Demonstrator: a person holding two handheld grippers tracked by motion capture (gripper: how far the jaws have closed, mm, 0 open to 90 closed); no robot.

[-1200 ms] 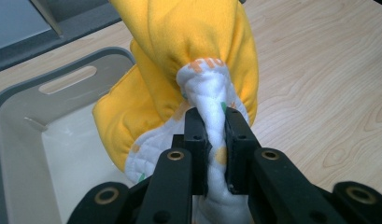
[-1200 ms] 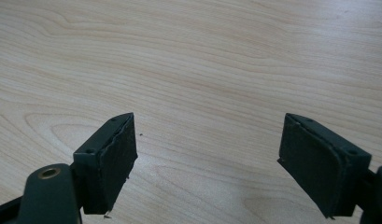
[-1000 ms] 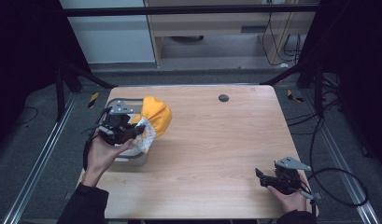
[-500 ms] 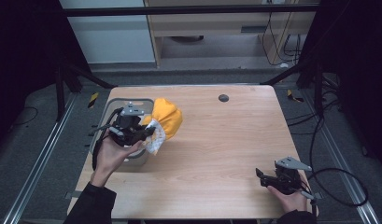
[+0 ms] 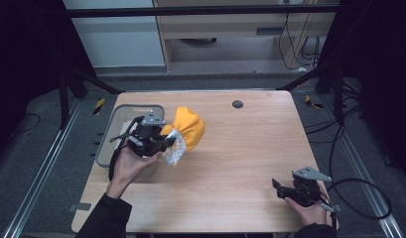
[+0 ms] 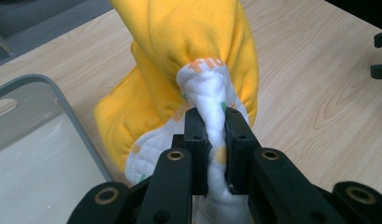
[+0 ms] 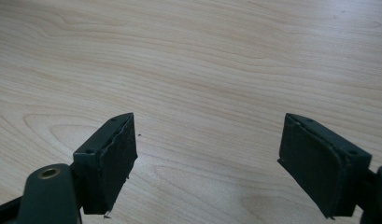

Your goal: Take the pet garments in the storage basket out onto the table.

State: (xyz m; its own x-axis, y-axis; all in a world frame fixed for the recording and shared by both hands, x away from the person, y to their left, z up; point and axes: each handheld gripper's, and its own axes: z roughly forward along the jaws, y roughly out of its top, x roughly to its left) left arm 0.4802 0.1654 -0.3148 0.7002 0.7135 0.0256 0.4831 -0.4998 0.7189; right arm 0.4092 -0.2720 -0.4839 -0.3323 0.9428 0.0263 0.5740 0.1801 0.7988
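The left gripper [image 5: 163, 144] is clamped on a yellow garment [image 5: 189, 128], its two black jaws pinching a fold of the white quilted lining [image 6: 212, 105] that shows orange and green print. In the left gripper view the lining bulges up between the jaws, and the yellow fleece-like outer cloth rises beyond it, bunched and hanging in folds. In the high view the garment sits at the left half of the wooden table [image 5: 250, 148], held just to the right of a grey plastic bin [image 5: 108, 144] that stands at the table's left edge; the cloth lies over the table, beside the bin's right rim rather than inside it. Whether the garment's lower part touches the tabletop cannot be told. The left hand [image 5: 128, 166] grips the tool from the near side.

The right gripper [image 5: 290, 191] rests near the table's near right corner, well apart from the garment, held by the right hand [image 5: 309, 210]. Its jaws stand wide apart with nothing between them but bare wood grain in the right gripper view. A small dark round spot [image 5: 237, 104] sits on the far side of the table
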